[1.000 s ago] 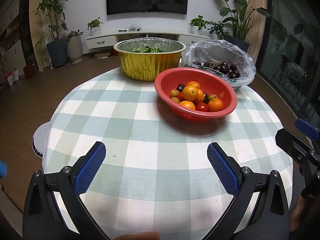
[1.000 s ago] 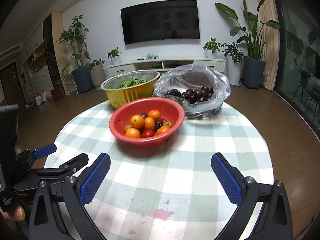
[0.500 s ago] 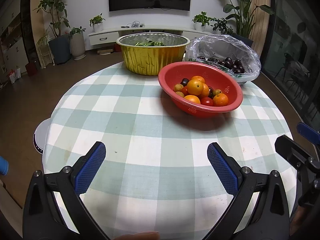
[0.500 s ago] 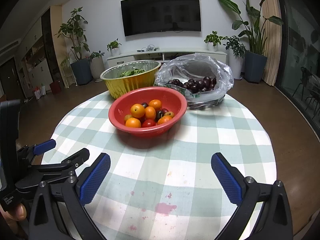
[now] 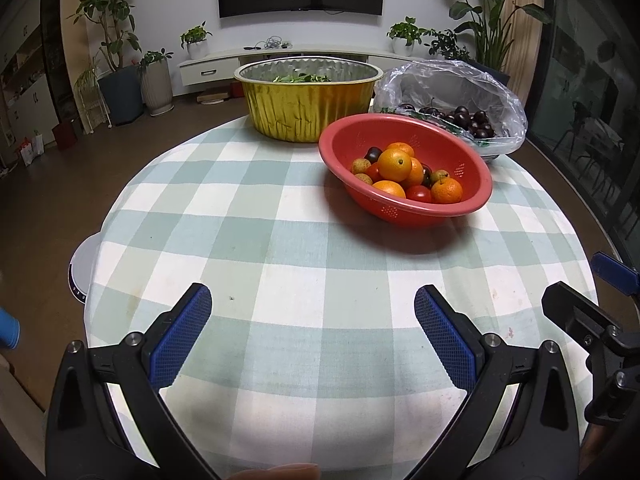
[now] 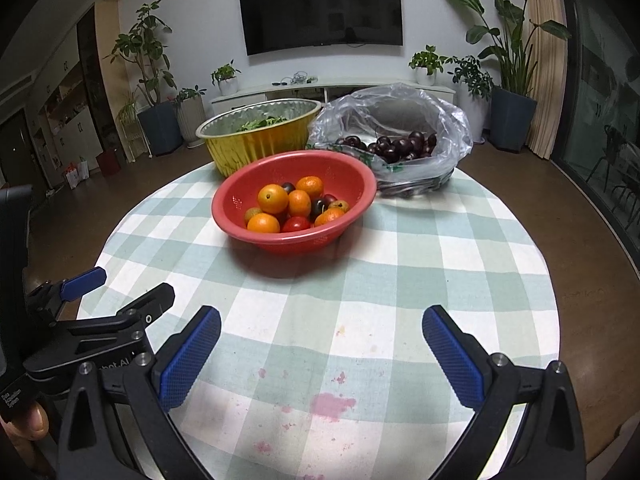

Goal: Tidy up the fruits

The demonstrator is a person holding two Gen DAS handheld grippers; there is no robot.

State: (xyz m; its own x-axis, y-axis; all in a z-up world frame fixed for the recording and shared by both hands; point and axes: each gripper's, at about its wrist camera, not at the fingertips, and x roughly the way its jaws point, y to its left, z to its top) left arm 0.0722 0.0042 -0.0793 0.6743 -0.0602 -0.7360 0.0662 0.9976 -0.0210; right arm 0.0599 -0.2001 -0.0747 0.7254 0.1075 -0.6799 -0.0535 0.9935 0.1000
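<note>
A red colander bowl (image 5: pixel 352 148) (image 6: pixel 240 184) on the round checked table holds mixed fruit: oranges (image 5: pixel 395 165) (image 6: pixel 273 198), a red tomato (image 5: pixel 418 193), dark plums and small yellow fruits. Behind it a clear plastic bag (image 5: pixel 452 84) (image 6: pixel 392 116) holds dark cherries. My left gripper (image 5: pixel 312 326) is open and empty over the near table edge, well short of the bowl. My right gripper (image 6: pixel 320 344) is open and empty, also near the front edge. The left gripper shows at the left of the right wrist view (image 6: pixel 116 300).
A gold foil tub (image 5: pixel 308 104) (image 6: pixel 256 140) with green leaves stands at the back of the table (image 5: pixel 240 240). Pink stains (image 6: pixel 332 404) mark the cloth near me. A white round object (image 5: pixel 82 264) sits on the floor left of the table. Potted plants and a TV cabinet line the far wall.
Both cameras have moved forward and tilted down a little, so the bowl and bag sit larger and lower in view. Both grippers stay open.
</note>
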